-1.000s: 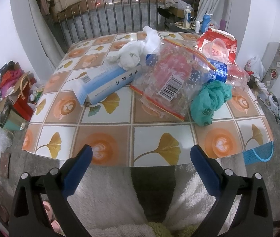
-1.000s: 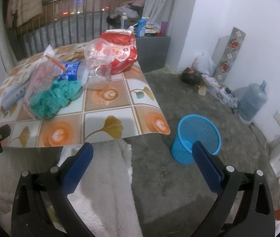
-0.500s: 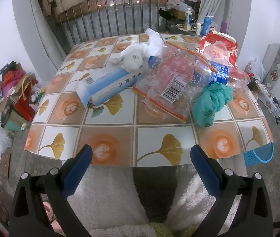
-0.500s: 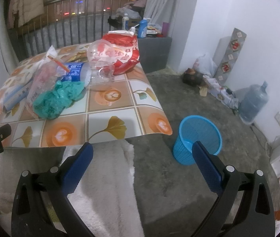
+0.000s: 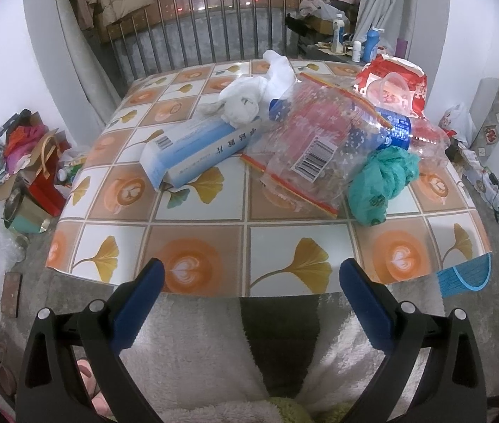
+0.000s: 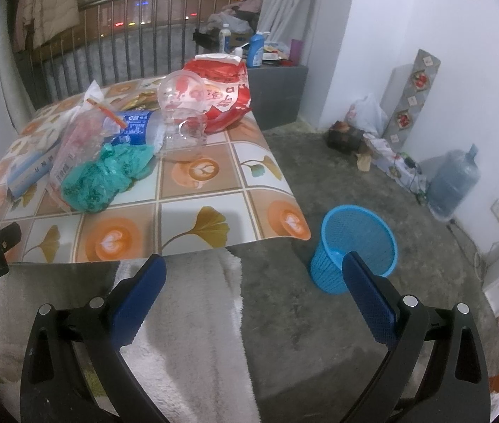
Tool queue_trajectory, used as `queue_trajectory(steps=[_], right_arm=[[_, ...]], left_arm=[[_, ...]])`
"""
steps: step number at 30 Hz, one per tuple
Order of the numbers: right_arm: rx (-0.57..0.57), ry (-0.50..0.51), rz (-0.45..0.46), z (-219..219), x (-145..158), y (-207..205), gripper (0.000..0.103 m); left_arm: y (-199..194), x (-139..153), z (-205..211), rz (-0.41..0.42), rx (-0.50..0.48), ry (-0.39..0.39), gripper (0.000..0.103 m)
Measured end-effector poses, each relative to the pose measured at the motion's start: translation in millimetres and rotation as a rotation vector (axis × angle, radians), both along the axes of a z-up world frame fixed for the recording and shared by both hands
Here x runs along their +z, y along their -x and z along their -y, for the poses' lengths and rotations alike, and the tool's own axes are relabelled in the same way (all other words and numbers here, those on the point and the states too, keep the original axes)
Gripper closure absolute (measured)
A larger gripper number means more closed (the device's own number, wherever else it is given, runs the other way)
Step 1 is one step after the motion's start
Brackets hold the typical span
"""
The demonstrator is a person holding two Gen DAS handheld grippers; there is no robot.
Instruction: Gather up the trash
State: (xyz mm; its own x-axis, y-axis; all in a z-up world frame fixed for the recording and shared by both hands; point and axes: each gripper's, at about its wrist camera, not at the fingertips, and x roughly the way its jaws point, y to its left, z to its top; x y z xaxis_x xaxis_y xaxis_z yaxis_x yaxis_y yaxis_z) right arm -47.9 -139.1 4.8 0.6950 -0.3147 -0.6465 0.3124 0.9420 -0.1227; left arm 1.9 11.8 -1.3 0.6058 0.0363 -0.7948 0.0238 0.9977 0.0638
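Observation:
Trash lies on a tiled-pattern table [image 5: 196, 243]: a blue and white box [image 5: 196, 151], a white crumpled cloth [image 5: 249, 95], a clear zip bag [image 5: 316, 141], a green plastic bag [image 5: 383, 179], a crushed clear bottle [image 5: 415, 130] and a red bag [image 5: 390, 77]. In the right wrist view I see the green bag [image 6: 105, 176], a clear cup [image 6: 182, 116], the red bag [image 6: 225, 91] and a blue mesh bin [image 6: 355, 246] on the floor right of the table. My left gripper [image 5: 249, 296] is open and empty before the table's near edge. My right gripper [image 6: 253, 292] is open and empty, near the bin.
A white fluffy garment [image 6: 179, 317] covers the person's lap below both grippers. A metal railing [image 5: 214, 35] runs behind the table. Clutter and bags [image 5: 20, 162] sit on the floor at left. A water jug [image 6: 454, 187] and boxes stand by the right wall.
Both cameras shifted slightly; the table and trash appear a little lower in view. Both grippers stay open and empty.

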Motion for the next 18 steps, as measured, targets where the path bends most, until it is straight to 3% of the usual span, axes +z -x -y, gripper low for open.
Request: queue_trajectory(steps=[18], right_arm=[[-0.008, 0.017, 0.018, -3.1, 0.1, -5.3, 0.008]], left_arm=[[-3.7, -7.8, -1.0, -0.018, 0.001, -0.017, 0.006]])
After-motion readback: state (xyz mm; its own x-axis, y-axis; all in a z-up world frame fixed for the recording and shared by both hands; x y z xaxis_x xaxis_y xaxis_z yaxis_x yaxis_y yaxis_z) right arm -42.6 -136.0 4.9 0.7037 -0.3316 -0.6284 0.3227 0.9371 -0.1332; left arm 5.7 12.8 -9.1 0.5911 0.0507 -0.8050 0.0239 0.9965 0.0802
